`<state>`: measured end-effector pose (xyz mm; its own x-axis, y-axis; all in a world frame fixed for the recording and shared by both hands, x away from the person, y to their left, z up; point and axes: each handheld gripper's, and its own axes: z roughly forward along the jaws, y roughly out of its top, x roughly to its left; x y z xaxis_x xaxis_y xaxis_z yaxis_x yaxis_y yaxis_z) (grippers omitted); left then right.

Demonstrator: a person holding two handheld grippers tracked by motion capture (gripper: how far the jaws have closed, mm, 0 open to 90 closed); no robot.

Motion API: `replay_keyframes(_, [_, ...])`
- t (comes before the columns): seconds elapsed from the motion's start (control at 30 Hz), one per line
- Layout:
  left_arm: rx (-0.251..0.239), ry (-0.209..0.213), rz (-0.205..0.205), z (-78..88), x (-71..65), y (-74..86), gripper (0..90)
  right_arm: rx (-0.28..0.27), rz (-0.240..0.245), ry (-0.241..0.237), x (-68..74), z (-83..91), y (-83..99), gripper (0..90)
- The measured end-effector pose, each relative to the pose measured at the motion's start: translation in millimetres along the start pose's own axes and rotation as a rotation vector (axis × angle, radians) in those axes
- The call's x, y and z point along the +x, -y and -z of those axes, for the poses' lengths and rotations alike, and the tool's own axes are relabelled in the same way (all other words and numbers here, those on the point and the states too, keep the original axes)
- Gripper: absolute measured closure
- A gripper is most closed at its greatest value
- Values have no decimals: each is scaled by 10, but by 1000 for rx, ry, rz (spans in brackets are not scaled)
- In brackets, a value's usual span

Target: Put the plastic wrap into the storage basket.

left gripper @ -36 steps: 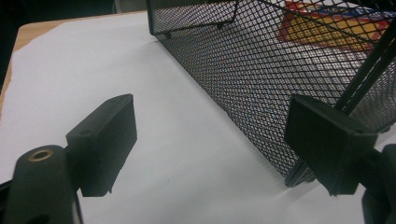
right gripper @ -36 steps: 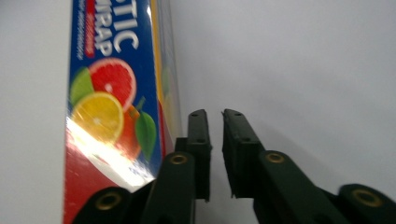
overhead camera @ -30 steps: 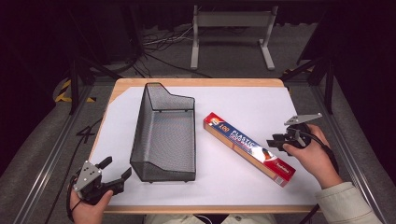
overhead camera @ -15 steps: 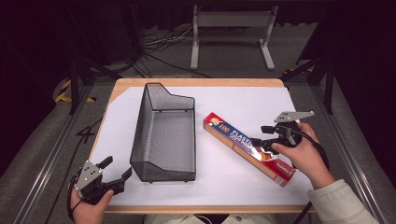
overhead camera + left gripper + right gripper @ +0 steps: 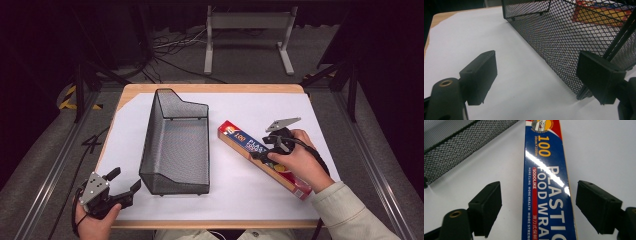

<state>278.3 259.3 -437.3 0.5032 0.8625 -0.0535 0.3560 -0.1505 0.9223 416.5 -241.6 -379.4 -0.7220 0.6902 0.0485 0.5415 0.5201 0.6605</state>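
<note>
A box of plastic food wrap point(image 5: 549, 195), reading "100", "SODOLIKE" and "PLASTIC FOOD WRAP", is lying flat on the white-covered table point(image 5: 240, 200), its long axis running diagonally from near right to far left. The right gripper point(image 5: 268, 148) is hovering over it, jaws released and straddling it. The left gripper point(image 5: 122, 187), jaws also spread, is sitting beside the black mesh basket point(image 5: 175, 145)

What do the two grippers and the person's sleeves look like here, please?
Both the left gripper and the right gripper are black, with two blocky rectangular jaws and a grey three-cornered plate on top. A black cable trails from each. The right arm wears a pale sleeve.
</note>
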Motion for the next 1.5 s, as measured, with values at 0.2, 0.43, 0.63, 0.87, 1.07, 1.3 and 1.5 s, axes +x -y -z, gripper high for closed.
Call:
replay_keyframes(0.2, [-2,1,0,6,-2,3,179,66,15,25,-19,-202,-2,172])
replay_keyframes(0.43, [-1,-2,-1,12,4,5,179,154,5,20,-51,-327,60,165])
replay_keyframes(0.63, [-2,-3,3,16,2,6,179,223,9,10,-51,-357,88,171])
replay_keyframes(0.87, [-1,-3,6,18,1,9,178,296,25,14,-48,-387,118,255])
replay_keyframes(1.07, [0,-3,5,14,2,9,179,299,15,65,-40,-381,126,367])
replay_keyframes(1.3, [-3,-3,9,16,5,9,179,300,32,98,-9,-363,115,397])
replay_keyframes(1.5, [-3,-6,14,16,8,9,179,265,-9,97,-3,-297,93,401])
